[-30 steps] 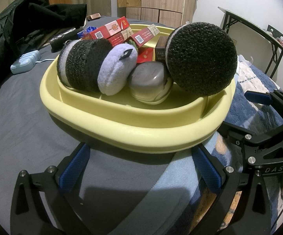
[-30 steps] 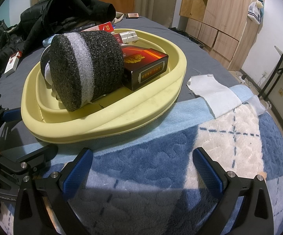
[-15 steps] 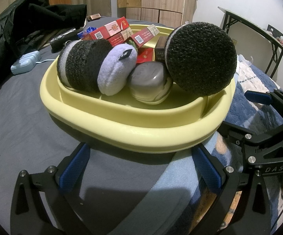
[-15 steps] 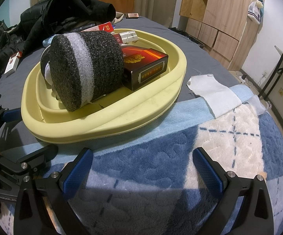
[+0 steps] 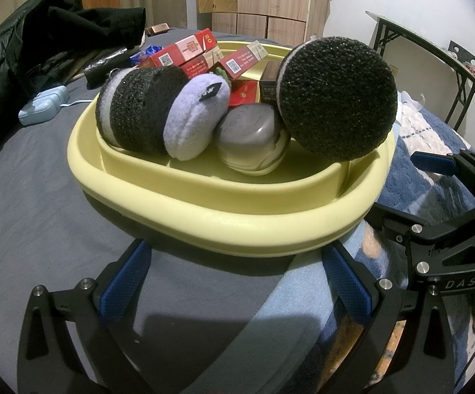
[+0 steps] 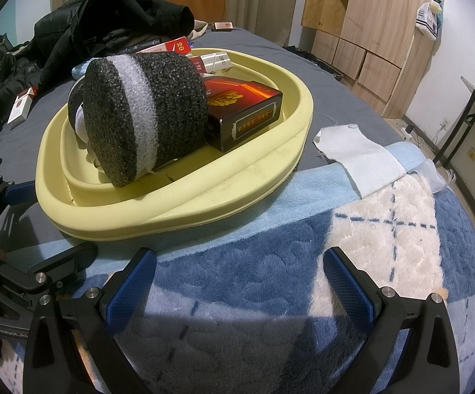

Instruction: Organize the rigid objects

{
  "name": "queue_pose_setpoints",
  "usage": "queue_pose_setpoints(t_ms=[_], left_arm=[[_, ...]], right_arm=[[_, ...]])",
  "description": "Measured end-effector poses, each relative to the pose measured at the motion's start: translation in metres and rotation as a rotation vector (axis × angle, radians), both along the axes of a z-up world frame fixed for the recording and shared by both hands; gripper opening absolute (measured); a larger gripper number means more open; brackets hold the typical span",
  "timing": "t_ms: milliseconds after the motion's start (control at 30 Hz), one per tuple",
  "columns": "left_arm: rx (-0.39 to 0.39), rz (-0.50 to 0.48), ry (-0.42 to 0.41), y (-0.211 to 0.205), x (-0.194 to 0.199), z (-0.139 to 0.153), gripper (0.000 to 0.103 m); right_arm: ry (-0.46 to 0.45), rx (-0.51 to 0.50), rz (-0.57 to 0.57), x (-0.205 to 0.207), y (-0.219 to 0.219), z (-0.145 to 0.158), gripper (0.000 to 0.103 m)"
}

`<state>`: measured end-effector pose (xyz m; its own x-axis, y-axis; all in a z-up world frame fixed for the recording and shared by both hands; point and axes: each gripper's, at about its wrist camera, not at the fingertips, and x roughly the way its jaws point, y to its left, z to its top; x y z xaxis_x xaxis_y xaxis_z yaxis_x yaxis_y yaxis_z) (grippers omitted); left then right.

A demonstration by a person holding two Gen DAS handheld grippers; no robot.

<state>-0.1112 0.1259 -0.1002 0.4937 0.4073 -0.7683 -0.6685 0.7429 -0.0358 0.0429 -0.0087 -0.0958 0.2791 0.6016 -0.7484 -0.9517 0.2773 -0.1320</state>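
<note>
A pale yellow tray [image 5: 204, 210] [image 6: 237, 190] rests on a bed. It holds two black foam rolls [image 5: 335, 98] [image 5: 139, 108], a lilac puff [image 5: 194, 118], a grey case [image 5: 250, 131], several red cigarette packs [image 5: 188, 52] and a dark red box [image 6: 247, 111]. In the right wrist view the big foam roll [image 6: 142, 115] leans on that box. My left gripper [image 5: 234, 282] stands open just short of the tray's near rim. Over the blue blanket, at the tray's right side, my right gripper [image 6: 237, 285] is open too. Neither holds anything.
A black jacket [image 6: 106, 16] lies heaped at the bed's far left. A light blue device [image 5: 42, 110] and a loose cigarette pack [image 6: 20, 108] sit left of the tray. A white cloth [image 6: 358, 154] lies to its right. Wooden cabinets [image 6: 368, 26] and a metal table frame [image 5: 427, 62] stand beyond.
</note>
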Motion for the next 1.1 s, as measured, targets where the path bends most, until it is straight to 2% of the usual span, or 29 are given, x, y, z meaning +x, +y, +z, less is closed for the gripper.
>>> queue_pose_setpoints(t_ms=[1100], left_arm=[[0.001, 0.000, 0.000, -0.0001, 0.0002, 0.0001, 0.103]], right_arm=[[0.000, 0.000, 0.000, -0.0004, 0.0002, -0.0001, 0.103]])
